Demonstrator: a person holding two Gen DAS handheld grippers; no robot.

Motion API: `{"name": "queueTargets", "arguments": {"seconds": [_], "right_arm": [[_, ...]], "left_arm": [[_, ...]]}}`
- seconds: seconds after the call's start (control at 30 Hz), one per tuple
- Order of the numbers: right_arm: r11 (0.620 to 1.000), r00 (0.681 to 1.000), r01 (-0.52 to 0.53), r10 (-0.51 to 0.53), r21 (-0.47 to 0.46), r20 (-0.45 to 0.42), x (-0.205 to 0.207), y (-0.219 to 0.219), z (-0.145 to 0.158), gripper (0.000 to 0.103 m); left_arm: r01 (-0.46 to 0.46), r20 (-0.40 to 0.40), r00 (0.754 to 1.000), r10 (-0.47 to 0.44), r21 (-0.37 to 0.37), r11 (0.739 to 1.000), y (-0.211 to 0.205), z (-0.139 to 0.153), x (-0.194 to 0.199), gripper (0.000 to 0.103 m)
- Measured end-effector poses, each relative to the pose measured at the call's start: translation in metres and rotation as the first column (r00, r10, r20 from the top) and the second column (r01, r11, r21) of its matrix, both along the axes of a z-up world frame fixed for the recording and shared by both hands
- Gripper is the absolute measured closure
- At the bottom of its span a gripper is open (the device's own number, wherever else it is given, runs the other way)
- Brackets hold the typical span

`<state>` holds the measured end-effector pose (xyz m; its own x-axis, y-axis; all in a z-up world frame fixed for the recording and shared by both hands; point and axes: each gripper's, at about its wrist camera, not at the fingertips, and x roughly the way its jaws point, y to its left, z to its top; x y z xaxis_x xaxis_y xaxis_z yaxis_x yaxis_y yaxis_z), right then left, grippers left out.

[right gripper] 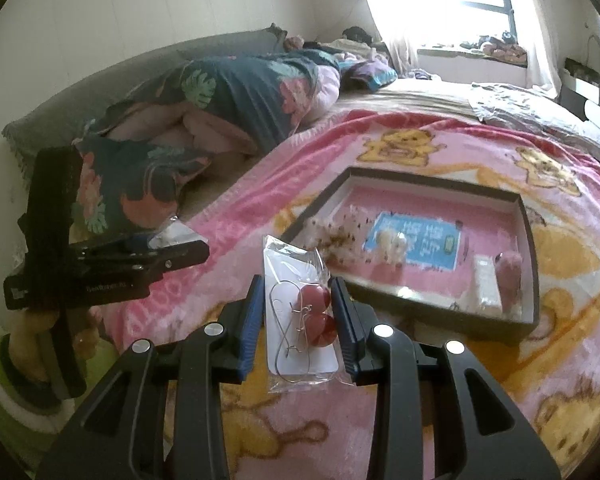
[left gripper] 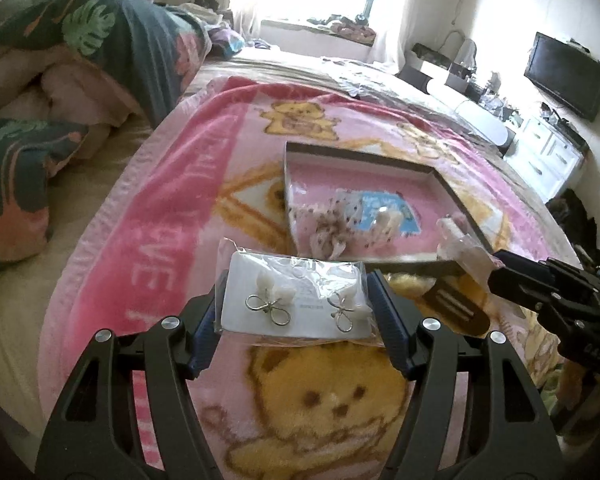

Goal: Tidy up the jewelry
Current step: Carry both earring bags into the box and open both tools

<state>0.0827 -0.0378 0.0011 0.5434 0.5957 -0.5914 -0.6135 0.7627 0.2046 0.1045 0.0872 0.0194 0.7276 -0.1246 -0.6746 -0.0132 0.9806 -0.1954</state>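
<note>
- The left gripper [left gripper: 296, 300] is clamping a crinkly clear plastic packet of white earrings [left gripper: 296, 300] by its side edges; the petal-shaped pieces with silver wire loops are sitting on a flat white card.
- The right gripper [right gripper: 299, 320] is pinching a narrow clear packet of red earrings [right gripper: 300, 316]: two glossy round discs on thin wire hooks.
- Both packets are hanging above the fluffy pink bear-print blanket [left gripper: 172, 208], near the shallow dark-rimmed box [right gripper: 528, 216] that is holding spotted fabric and small pale pieces.
</note>
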Motion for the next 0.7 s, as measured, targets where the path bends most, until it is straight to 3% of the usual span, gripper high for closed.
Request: {"name": "queueTargets", "arguments": {"seconds": [0.7], "right_arm": [[0.987,0.986,0.153,-0.156,0.049,0.056,0.057,-0.036,0.030,0.070]], "left_arm": [[0.062,0.053,0.997,-0.062,0.014,0.998,-0.022,0.021,0.058,0.044]]}}
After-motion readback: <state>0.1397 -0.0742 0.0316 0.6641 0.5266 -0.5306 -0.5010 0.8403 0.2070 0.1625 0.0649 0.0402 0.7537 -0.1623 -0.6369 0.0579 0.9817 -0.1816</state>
